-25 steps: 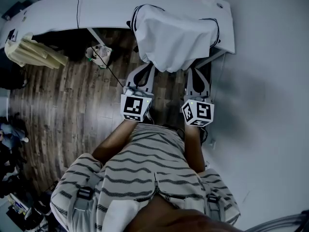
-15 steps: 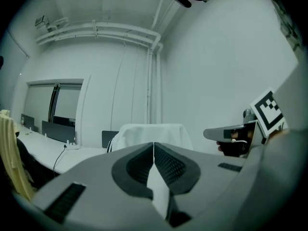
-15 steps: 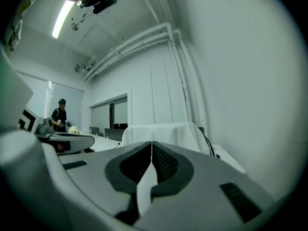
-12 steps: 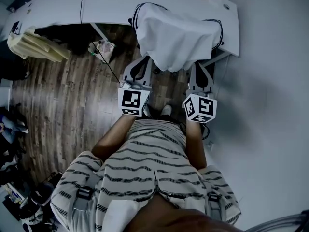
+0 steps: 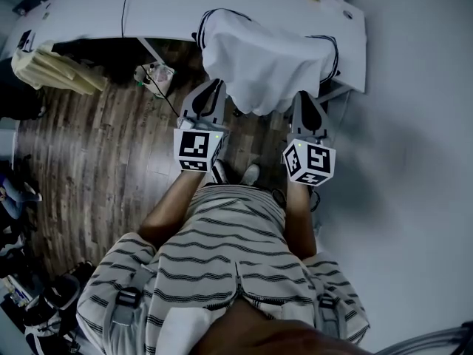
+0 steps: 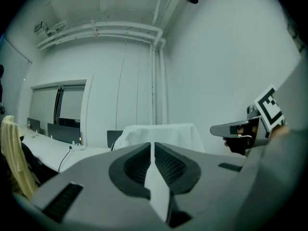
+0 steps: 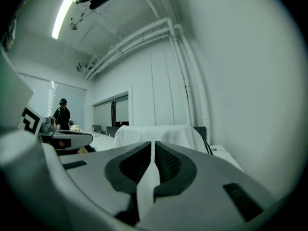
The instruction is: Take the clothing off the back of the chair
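I read the clothing (image 5: 266,61) as plain white and the chair (image 7: 202,132) as black. The desk (image 5: 170,9) is white, and the floor (image 5: 96,146) is dark brown planks. The person's shirt (image 5: 229,250) is pale with thin dark stripes. The left gripper (image 6: 153,144) and right gripper (image 7: 153,143) are grey, with black-and-white square markers.

Two grippers (image 5: 211,87) (image 5: 306,96), one garment (image 5: 266,58), one chair (image 7: 201,132), one desk (image 5: 185,9)

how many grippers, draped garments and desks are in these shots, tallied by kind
grippers: 2, left gripper and right gripper, both shut and empty
draped garments: 2, white garment ahead, cream garment at the left
desks: 1, white desk
total: 5
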Available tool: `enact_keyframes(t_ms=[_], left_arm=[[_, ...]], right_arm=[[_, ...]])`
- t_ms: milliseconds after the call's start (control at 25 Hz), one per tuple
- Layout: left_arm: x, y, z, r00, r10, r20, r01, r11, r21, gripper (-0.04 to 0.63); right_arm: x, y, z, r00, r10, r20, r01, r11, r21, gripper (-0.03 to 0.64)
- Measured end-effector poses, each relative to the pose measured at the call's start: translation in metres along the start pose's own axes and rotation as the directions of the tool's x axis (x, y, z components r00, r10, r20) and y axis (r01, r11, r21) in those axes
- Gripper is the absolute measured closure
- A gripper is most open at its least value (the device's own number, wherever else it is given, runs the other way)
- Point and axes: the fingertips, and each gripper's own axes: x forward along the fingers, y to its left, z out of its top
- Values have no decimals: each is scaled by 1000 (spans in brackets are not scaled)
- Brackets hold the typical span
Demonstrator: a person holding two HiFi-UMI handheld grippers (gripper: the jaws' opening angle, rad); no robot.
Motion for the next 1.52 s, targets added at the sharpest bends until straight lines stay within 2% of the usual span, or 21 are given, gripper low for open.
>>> enact_keyframes(t_ms=[120,200,280,400,1000,1520], left_arm=[[8,5,-1,1000,3,-7,-3,1000,-7,568],[13,8,1,1000,11,-9,-11,1000,-6,568],[18,12,3,1000,25,-6,-25,1000,0,563],[25,16,5,999,31,-8,-31,1000,-1,520],[60,39,8,999,39,-34,-38,999,23,433],[95,60,5,995,58,-84,-54,998,45,402]], right_arm=[[7,-3,0,1000,10,-5,-10,1000,0,589],[12,-5,1,1000,22,-9,-22,1000,5,550],[16,-8,2,1000,27,-9,-26,1000,6,543],[21,-13,3,1000,29,-11,-29,1000,7,522],[52,-41,-2,998,-11,-62,10,1000,-7,401],[73,-73,-6,992,-68,-103,66,997,-26,360]])
